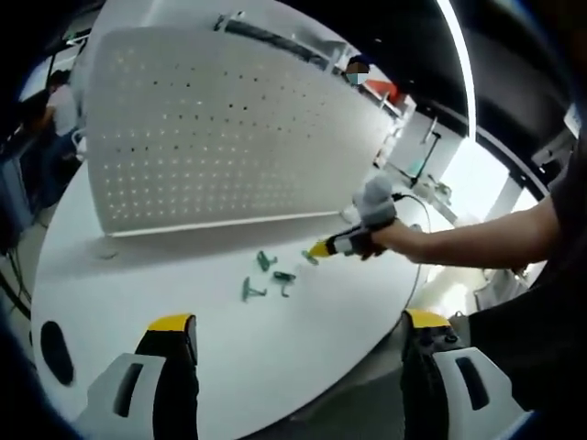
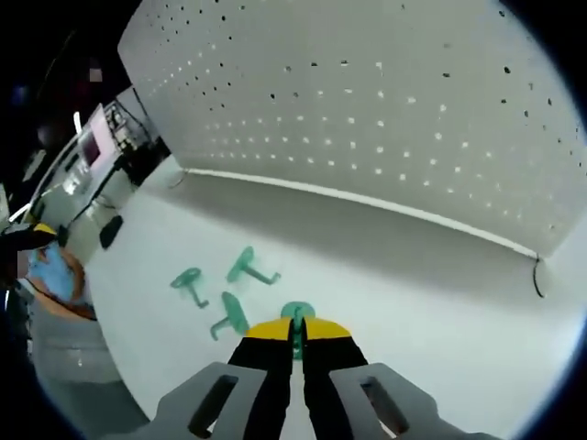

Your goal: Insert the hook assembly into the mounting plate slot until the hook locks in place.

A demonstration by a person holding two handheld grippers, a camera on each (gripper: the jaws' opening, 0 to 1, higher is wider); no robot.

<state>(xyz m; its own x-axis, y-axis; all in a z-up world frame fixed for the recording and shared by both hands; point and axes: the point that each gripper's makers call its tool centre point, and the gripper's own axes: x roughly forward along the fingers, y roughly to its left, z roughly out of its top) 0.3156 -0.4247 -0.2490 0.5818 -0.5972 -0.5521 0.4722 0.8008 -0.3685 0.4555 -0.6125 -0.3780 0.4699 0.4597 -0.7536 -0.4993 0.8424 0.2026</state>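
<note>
A white pegboard mounting plate (image 1: 229,128) (image 2: 367,110) stands upright at the back of the white table (image 1: 183,275). Three green hooks lie loose on the table in front of it (image 1: 266,261) (image 1: 284,278) (image 1: 250,291), also seen in the right gripper view (image 2: 188,282) (image 2: 248,266) (image 2: 229,316). My right gripper (image 2: 295,328) is shut on a fourth green hook (image 2: 295,314), low over the table. In the left gripper view it (image 1: 319,247) comes in from the right, held by a hand. My left gripper (image 1: 298,325) stands wide open near the table's front edge with nothing between its jaws.
A dark oval opening (image 1: 55,353) (image 2: 110,229) sits in the tabletop at the left. The rounded table edge (image 1: 367,348) runs close in front of me. A person in blue (image 2: 55,275) is at the left, with desks and other people behind the pegboard.
</note>
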